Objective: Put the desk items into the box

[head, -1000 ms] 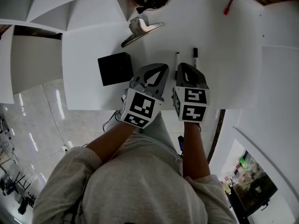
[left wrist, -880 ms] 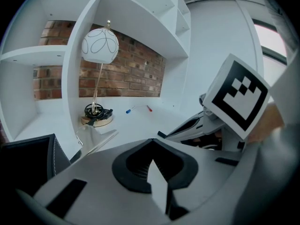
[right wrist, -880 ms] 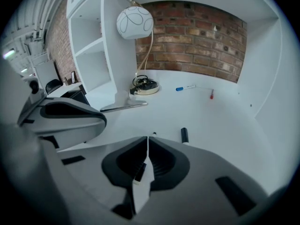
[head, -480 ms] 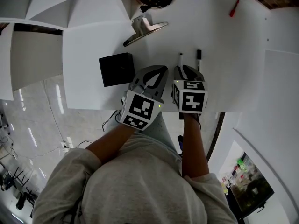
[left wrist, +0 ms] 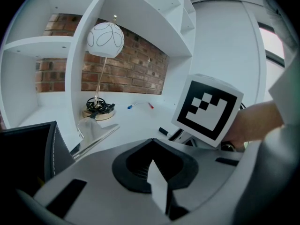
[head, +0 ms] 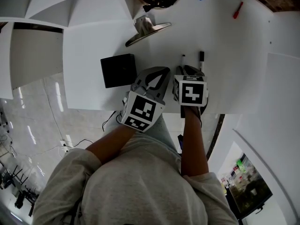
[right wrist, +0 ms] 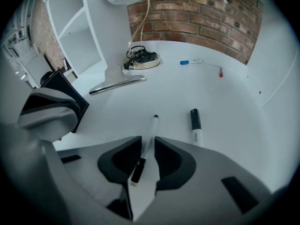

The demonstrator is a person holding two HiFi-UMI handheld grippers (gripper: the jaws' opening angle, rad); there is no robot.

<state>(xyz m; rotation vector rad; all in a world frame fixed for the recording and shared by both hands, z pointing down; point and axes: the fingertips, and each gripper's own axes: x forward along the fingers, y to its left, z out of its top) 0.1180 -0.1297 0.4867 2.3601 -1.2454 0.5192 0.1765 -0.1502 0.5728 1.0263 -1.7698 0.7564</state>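
A thin white pen with a black cap (right wrist: 149, 137) lies on the white desk, its near end between the jaws of my right gripper (right wrist: 146, 157). Those jaws have just been opening and stand apart on either side of the pen without pressing on it. A thicker black-and-white marker (right wrist: 195, 125) lies just to its right. In the head view the right gripper (head: 190, 72) points steeply down over the thin pen (head: 183, 60). The left gripper (head: 156, 75) hovers beside it, shut and empty (left wrist: 152, 165). The black box (head: 117, 70) stands to the left.
A lamp base with coiled cable (right wrist: 143, 60) sits at the back, with a flat metal piece (right wrist: 117, 84) in front of it. A blue pen (right wrist: 191, 62) and a red pen (right wrist: 221, 72) lie far back. White shelf walls (head: 70, 8) rise on the left.
My right gripper has tipped further down and sunk toward the thin pen, so its marker cube now faces the head camera. The left gripper has stayed put.
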